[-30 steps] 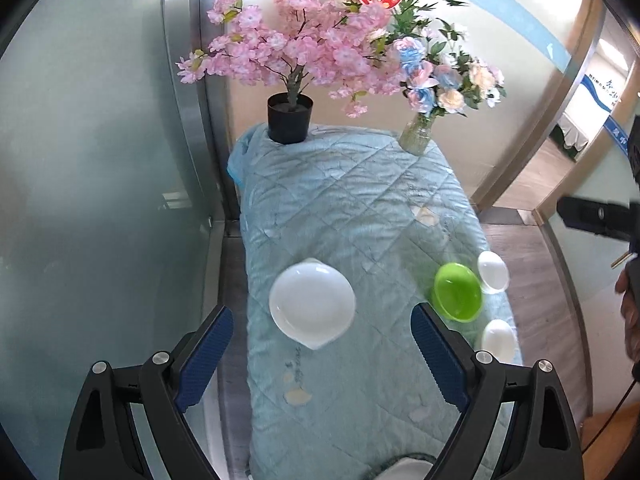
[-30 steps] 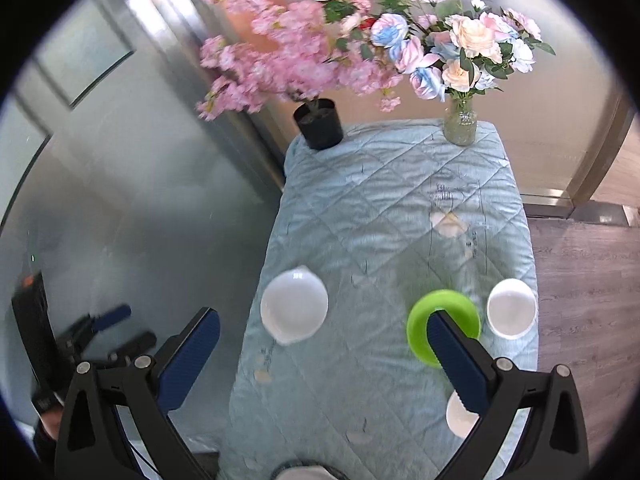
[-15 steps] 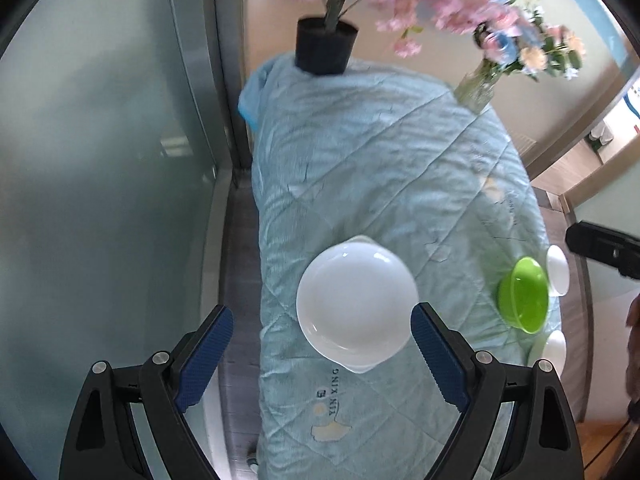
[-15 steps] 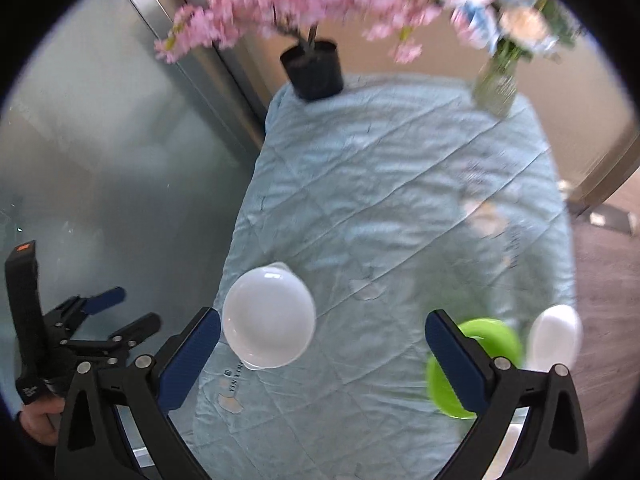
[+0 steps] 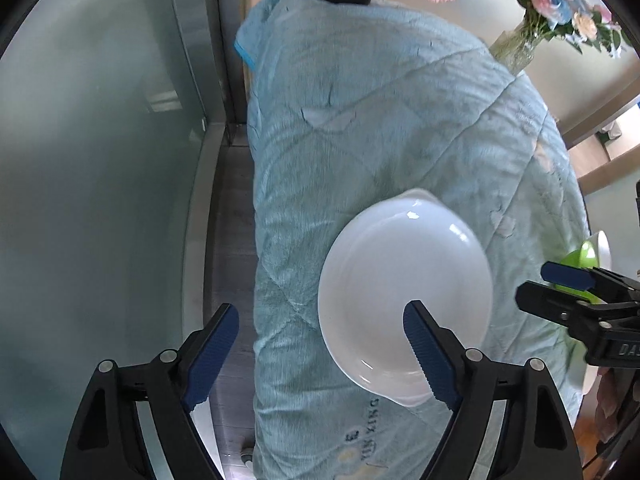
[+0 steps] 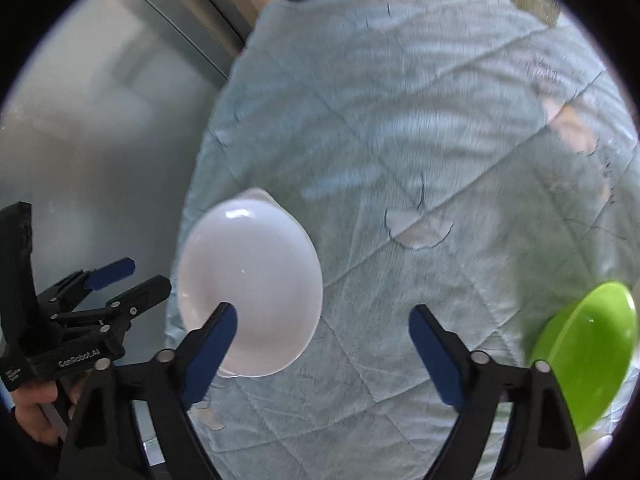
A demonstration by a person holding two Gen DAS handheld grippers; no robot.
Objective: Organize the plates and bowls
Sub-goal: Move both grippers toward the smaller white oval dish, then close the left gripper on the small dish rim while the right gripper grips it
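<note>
Left wrist view is showing the left gripper (image 5: 320,354), empty jaws wide but closing, nearing the white dish (image 5: 404,292) lying on the quilted cloth (image 5: 360,120). Right gripper (image 6: 322,344), also empty and closing, is hovering between that dish and the green bowl (image 6: 588,356); straddling a rim squarely looks advisable.

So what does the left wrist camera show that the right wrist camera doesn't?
Only the left wrist view shows the glass vase of flowers, the edge of a small white bowl behind the green one, and the right gripper from outside.

Only the right wrist view shows the green bowl nearly whole, and the left gripper with the hand holding it.

Both show the large white bowl, the light blue quilt, and each camera's own fingers closing with nothing between them.
</note>
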